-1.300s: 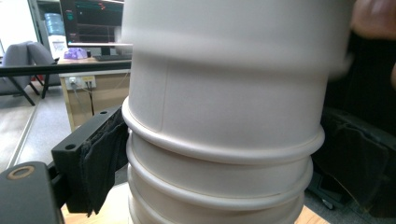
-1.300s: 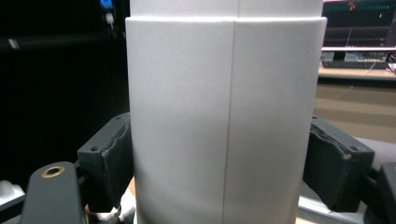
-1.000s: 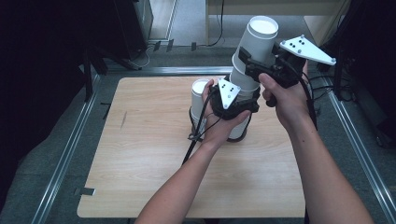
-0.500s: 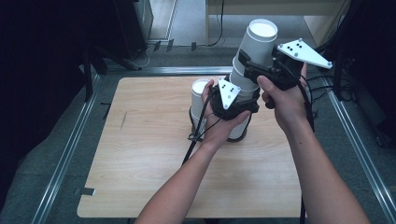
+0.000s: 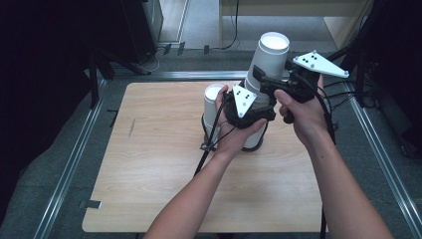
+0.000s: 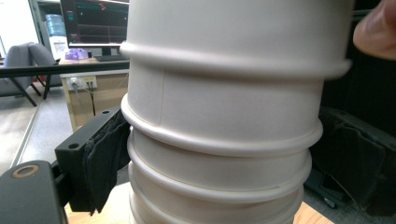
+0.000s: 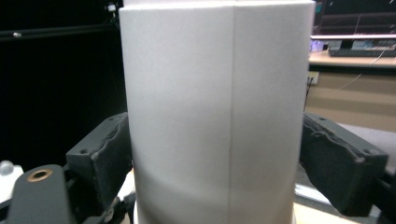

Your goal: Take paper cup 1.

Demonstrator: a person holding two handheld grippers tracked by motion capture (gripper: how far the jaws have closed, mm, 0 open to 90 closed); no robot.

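Stacking step: the top paper cup [image 5: 271,57] sits nested on the cup stack [image 5: 251,134] mid-worktop [image 5: 149,174]. The right tool [image 5: 263,82] has just been opening — its pads seemingly clear of the cup. The left tool [image 5: 249,117] clamps the stack. Next, lift the right tool away without tipping.

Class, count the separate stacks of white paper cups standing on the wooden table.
2: a tall stack between both grippers at the table's middle, and a shorter one just left of it. Others may hide behind the hands.

Cup stack [image 5: 259,99] base hidden behind left gripper [image 5: 247,113].
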